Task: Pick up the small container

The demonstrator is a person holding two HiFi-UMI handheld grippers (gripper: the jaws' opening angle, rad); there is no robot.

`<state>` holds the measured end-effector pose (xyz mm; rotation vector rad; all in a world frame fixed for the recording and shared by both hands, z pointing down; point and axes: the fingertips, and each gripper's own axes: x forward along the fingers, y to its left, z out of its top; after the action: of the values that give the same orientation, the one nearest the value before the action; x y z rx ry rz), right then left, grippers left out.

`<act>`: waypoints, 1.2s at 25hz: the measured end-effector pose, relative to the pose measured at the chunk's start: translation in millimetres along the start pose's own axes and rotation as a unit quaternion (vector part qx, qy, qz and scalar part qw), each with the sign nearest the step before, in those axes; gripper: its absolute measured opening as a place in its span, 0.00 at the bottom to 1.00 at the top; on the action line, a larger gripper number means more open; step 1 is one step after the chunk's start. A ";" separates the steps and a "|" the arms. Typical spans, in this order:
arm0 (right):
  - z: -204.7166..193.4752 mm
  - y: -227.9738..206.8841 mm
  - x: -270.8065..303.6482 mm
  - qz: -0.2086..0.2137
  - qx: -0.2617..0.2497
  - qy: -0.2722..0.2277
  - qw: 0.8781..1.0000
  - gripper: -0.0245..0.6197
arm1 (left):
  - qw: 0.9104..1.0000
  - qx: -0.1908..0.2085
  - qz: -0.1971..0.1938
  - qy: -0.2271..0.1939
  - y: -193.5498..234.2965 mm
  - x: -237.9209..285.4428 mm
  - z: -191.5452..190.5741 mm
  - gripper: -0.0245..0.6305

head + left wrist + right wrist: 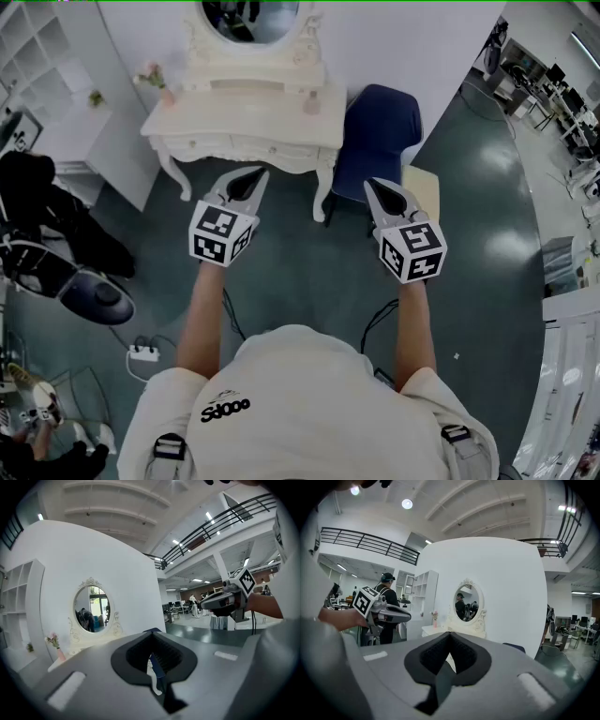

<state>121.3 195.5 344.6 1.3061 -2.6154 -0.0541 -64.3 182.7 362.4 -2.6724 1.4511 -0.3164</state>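
A dark green floor (300,272) fills most of the head view, and a white dressing table (246,131) stands on it against a white wall. A dark blue chair (380,131) sits just beside the table's right end, and an oval mirror (249,19) in a carved frame rises from the table's back edge. The person holds both arms out level over the floor, short of the table. The left gripper (255,174) has its jaws closed together with nothing between them. The right gripper (373,185) is likewise closed and empty, and it points toward the chair. A pink vase of flowers (155,80) stands near the left end of the tabletop. A small pale pink item that looks to be the small container (312,103) stands near the right end, well apart from both grippers.
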 end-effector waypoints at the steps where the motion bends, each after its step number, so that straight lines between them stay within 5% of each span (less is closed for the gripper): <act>1: -0.3 1.7 2.2 0.000 -0.001 0.001 1.000 0.04 | 1.000 0.000 0.000 -0.001 2.1 -0.2 -0.6 0.06; 20: 5.5 60.5 42.9 -0.039 0.029 -0.001 0.999 0.04 | 0.999 -0.011 -0.035 0.006 61.4 -22.6 -34.2 0.06; 30: -10.6 12.2 105.4 -0.022 0.046 0.002 0.999 0.04 | 0.999 -0.018 -0.035 0.017 86.3 42.4 -51.7 0.07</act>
<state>52.5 119.9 375.2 1.3910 -2.6142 0.0638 -124.0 101.3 404.0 -2.7648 1.3866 -0.3461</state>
